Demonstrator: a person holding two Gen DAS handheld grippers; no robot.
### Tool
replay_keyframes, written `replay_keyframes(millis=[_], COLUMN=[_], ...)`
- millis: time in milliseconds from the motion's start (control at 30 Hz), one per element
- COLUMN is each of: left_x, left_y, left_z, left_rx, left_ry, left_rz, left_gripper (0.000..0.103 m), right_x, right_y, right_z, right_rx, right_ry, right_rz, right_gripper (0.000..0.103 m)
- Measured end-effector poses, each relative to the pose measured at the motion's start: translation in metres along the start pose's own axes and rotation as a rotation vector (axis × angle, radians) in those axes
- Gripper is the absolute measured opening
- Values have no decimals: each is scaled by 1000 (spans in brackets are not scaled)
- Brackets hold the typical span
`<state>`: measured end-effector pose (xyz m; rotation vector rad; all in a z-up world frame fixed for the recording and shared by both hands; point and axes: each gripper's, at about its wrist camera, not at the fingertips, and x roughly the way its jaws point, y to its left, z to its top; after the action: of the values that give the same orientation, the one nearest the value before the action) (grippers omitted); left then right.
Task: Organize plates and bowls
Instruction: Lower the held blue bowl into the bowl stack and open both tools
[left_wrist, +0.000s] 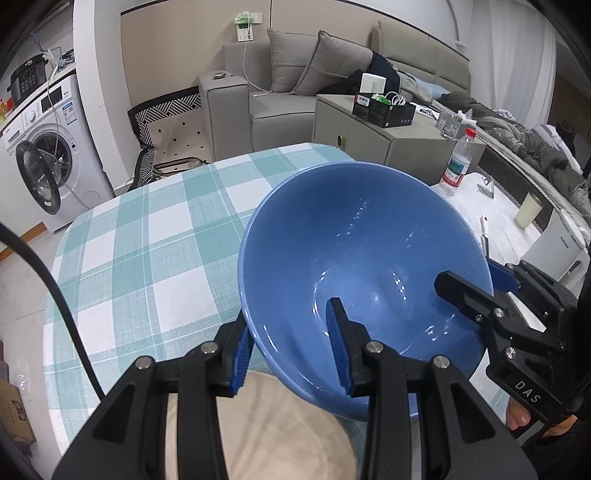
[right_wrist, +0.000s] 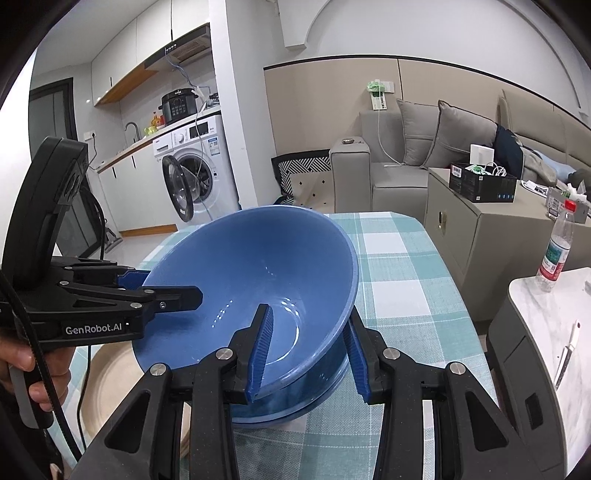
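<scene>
A blue bowl (left_wrist: 365, 258) is held tilted above the checked tablecloth. My left gripper (left_wrist: 290, 354) straddles its near-left rim, one finger inside and one outside, shut on it. My right gripper (right_wrist: 308, 354) straddles the opposite rim (right_wrist: 347, 258) the same way, shut on it; it also shows in the left wrist view (left_wrist: 476, 291). The left gripper shows in the right wrist view (right_wrist: 162, 288). A beige plate (left_wrist: 266, 424) lies under the bowl on the table; it also shows in the right wrist view (right_wrist: 110, 384). A second blue bowl (right_wrist: 295, 410) seems to sit beneath the held one.
The table with teal checked cloth (left_wrist: 155, 236) stretches ahead. A white side table (right_wrist: 546, 325) at the right holds a water bottle (right_wrist: 556, 247) and a white cup (left_wrist: 528, 210). A grey cabinet (left_wrist: 402, 136), a sofa and a washing machine (left_wrist: 44, 155) stand beyond.
</scene>
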<state>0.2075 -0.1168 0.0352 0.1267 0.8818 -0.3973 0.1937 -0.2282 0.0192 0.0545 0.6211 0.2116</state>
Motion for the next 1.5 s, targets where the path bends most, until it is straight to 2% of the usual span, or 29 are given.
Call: replay_keyframes(millis=[800, 1100, 1167, 1300, 1367, 1500], left_x=[11, 20, 21, 23, 22, 21], left_y=[-3, -7, -8, -6, -6, -3], left_z=[-14, -20, -21, -23, -23, -24], left_rx=[27, 59, 66, 52, 56, 36], left_ry=[15, 31, 30, 35, 34, 24], left_rz=[52, 93, 101, 93, 93, 81], left_gripper=[36, 36, 36, 39, 39, 40], right_x=[18, 23, 23, 24, 24, 20], right_y=[7, 11, 11, 12, 10, 6], right_z=[-8, -13, -13, -14, -15, -13], right_rx=[-53, -85, -94, -112, -102, -89], right_ry=[38, 44, 45, 48, 61, 42], right_rz=[-54, -76, -73, -84, -65, -32], right_gripper=[40, 44, 49, 54, 71, 81])
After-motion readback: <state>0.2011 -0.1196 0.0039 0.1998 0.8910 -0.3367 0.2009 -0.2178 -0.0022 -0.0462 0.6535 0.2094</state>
